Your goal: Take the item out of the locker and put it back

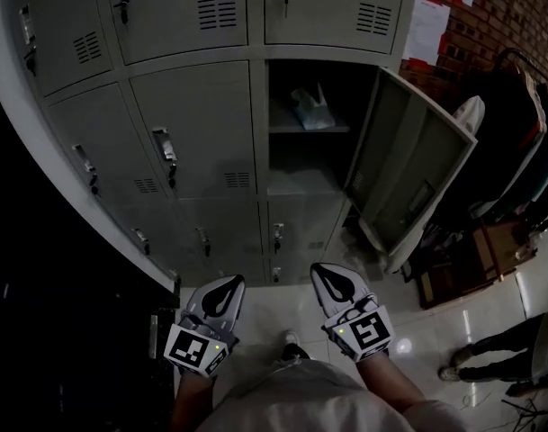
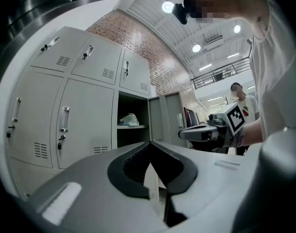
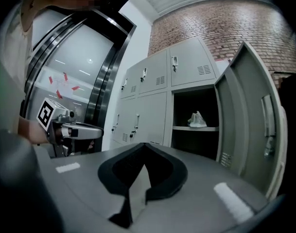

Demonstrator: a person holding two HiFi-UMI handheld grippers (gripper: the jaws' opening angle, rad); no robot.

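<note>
A pale crumpled item (image 1: pixel 311 108) lies on the shelf of the open locker (image 1: pixel 308 165), whose door (image 1: pixel 408 165) swings out to the right. The same item shows in the left gripper view (image 2: pixel 129 120) and in the right gripper view (image 3: pixel 197 120). Both grippers hang low in front of the lockers, well short of the open compartment. My left gripper (image 1: pixel 227 284) (image 2: pixel 150 143) is shut with nothing in it. My right gripper (image 1: pixel 327 273) (image 3: pixel 145 144) is shut and empty too. Each one shows in the other's view, the right gripper (image 2: pixel 206 132) and the left gripper (image 3: pixel 75 129).
Closed grey locker doors (image 1: pixel 197 129) fill the wall left of and around the open one. A clothes rack (image 1: pixel 525 133) and wooden pieces (image 1: pixel 462 259) stand at the right. A person's legs (image 1: pixel 498 349) show on the tiled floor at the lower right.
</note>
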